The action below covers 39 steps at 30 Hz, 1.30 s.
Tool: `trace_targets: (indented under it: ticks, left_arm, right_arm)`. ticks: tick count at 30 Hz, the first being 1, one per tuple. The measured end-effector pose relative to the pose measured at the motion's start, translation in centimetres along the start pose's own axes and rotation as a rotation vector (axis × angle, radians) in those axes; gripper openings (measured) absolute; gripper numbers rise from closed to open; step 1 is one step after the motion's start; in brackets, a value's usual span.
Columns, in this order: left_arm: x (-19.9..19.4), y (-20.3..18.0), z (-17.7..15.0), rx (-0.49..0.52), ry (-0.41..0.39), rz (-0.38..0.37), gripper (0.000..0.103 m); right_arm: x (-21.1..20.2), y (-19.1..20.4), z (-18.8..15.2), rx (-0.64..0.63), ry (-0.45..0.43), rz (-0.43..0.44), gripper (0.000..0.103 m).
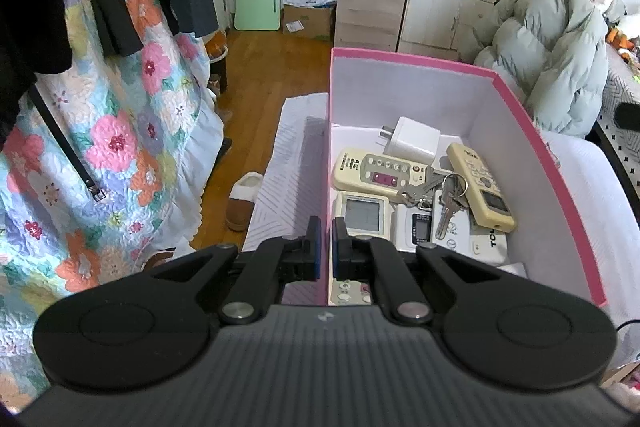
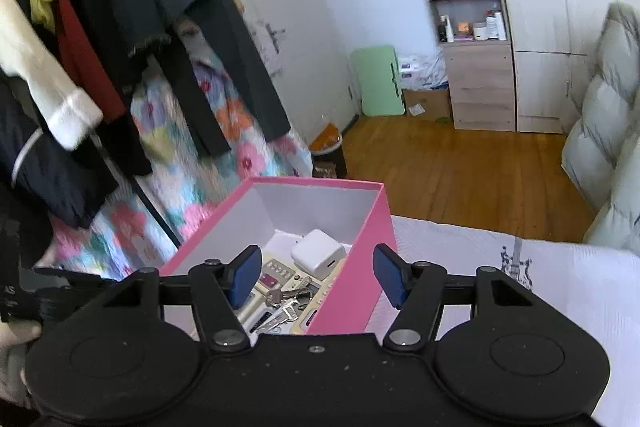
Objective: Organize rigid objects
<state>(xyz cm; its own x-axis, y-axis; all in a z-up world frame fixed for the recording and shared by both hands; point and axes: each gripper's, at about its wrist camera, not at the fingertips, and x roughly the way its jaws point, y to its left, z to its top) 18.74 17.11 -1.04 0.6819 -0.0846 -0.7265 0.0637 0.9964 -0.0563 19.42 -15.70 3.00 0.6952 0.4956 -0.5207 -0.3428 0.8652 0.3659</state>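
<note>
Remotes (image 1: 376,173), keys (image 1: 438,193), charger (image 1: 412,137) fill pink box (image 1: 560,163); left tool (image 1: 327,243) pinches its wall, right tool (image 2: 316,277) spread.

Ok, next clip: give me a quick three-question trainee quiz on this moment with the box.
1. True or false: the left tongs are closed on a side wall of the pink box.
2. What lies on top of the remote controls in the box? A) bunch of keys B) scissors C) pen
3. Are the right tongs open or shut?

Key: 1 true; 2 A; 3 open, with nothing gripped between the pads.
</note>
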Motion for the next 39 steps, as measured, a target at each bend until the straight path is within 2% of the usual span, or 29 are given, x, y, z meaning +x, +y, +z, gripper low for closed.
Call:
trace_targets:
  ticks: [5, 12, 24, 29, 33, 37, 39]
  left_arm:
    - [-1.8, -0.2, -0.6, -0.011, -0.023, 0.023, 0.004]
    - [-4.8, -1.0, -1.6, -0.021, -0.057, 0.018, 0.004]
    - [-9.1, -5.4, -3.8, -0.001, -0.135, -0.016, 0.005]
    - [-10.5, -7.6, -5.3, 0.002, -0.159, -0.027, 0.005]
    - [-11.3, -8.8, -6.4, -0.014, -0.158, -0.057, 0.006]
    - [-11.4, -10.3, -7.2, -0.001, -0.175, -0.052, 0.016]
    - [-11.2, -11.0, -7.5, 0.012, -0.175, -0.039, 0.020]
  right_arm:
    - [-1.2, 0.2, -0.6, 0.005, -0.021, -0.014, 0.068]
    - [-3.2, 1.1, -2.0, -0.018, -0.045, -0.054, 0.068]
    - [-8.3, 2.5, -4.2, -0.044, -0.116, -0.126, 0.072]
    - [-10.6, 3.2, -5.1, -0.065, -0.147, -0.188, 0.080]
    - [-12.5, 3.2, -5.6, -0.057, -0.170, -0.218, 0.083]
    - [-13.7, 3.6, -6.0, -0.090, -0.182, -0.266, 0.093]
    - [-13.9, 3.8, -6.2, -0.120, -0.188, -0.309, 0.094]
